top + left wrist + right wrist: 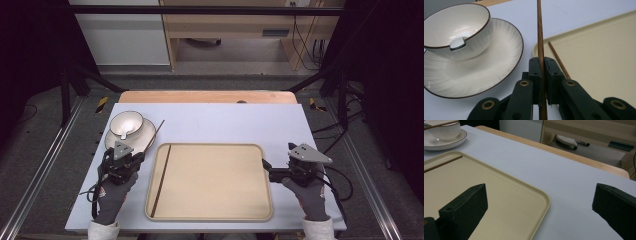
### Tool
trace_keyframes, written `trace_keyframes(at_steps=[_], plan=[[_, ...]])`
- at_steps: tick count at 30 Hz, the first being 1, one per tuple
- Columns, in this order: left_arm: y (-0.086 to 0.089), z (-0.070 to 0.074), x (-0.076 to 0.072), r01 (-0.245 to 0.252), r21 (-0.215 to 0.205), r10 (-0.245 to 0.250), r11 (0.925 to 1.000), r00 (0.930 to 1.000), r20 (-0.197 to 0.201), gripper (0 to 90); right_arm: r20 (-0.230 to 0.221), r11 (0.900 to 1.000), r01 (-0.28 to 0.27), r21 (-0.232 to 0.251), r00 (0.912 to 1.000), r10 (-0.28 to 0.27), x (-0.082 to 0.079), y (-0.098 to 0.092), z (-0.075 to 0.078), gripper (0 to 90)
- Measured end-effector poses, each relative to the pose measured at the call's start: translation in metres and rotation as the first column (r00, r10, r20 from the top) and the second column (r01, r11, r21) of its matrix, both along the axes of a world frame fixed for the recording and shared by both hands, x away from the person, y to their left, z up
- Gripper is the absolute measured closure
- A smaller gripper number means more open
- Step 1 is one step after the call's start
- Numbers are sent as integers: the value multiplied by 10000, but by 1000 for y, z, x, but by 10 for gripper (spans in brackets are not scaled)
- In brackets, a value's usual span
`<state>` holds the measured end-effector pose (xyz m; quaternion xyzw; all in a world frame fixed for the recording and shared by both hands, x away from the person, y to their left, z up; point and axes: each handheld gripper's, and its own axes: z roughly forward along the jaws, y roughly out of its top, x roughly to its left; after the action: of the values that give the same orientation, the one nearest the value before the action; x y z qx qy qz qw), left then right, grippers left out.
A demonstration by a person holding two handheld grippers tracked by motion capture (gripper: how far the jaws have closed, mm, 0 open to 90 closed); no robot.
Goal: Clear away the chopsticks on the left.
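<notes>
A beige tray lies mid-table with one dark wooden chopstick along its left side. My left gripper sits just left of the tray, shut on a second chopstick that points away past the plate's right edge. Beside it a white bowl stands on a white plate, a spoon inside the bowl. My right gripper is open and holds nothing, straddling the tray's right rim, one jaw over the tray and one over the table. The tray chopstick lies far across.
A pale blue mat covers the table, whose wooden edge shows at the far side. Metal frame rails run along both sides. Shelving and cables stand beyond the table.
</notes>
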<state>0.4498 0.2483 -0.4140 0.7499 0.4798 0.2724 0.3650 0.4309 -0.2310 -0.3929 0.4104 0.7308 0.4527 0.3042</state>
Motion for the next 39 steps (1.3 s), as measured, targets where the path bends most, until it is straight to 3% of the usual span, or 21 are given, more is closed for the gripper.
trace_keyframes(at_steps=[5, 17, 20, 27, 32, 39], plan=[[-12, 3, -9, -46, -33, 47, 10000, 9997, 224, 843, 25, 10000, 17, -9, 10000, -17, 0, -1, 0, 3], [-35, 7, -28, -509, -724, 539, 9961, 9977, 413, 843, 98, 10000, -11, 95, 10000, 10, -2, -1, 2, 4], [-41, 5, -32, -558, -638, 584, 9964, 9975, 404, 843, 116, 9999, -47, 142, 9999, 45, -2, -1, 2, 4], [-57, -2, -43, -740, -971, 782, 9925, 9961, 401, 843, 98, 9998, -82, 169, 9999, 80, -2, -1, 2, 4], [-65, -10, -52, -947, -1521, 1011, 9838, 9943, 346, 843, 69, 9998, -101, 159, 9999, 100, -2, 0, 2, 3], [-66, -18, -62, -1197, -1654, 1283, 9789, 9908, 420, 843, 20, 9998, -147, 118, 9999, 146, -1, 2, 0, 4]])
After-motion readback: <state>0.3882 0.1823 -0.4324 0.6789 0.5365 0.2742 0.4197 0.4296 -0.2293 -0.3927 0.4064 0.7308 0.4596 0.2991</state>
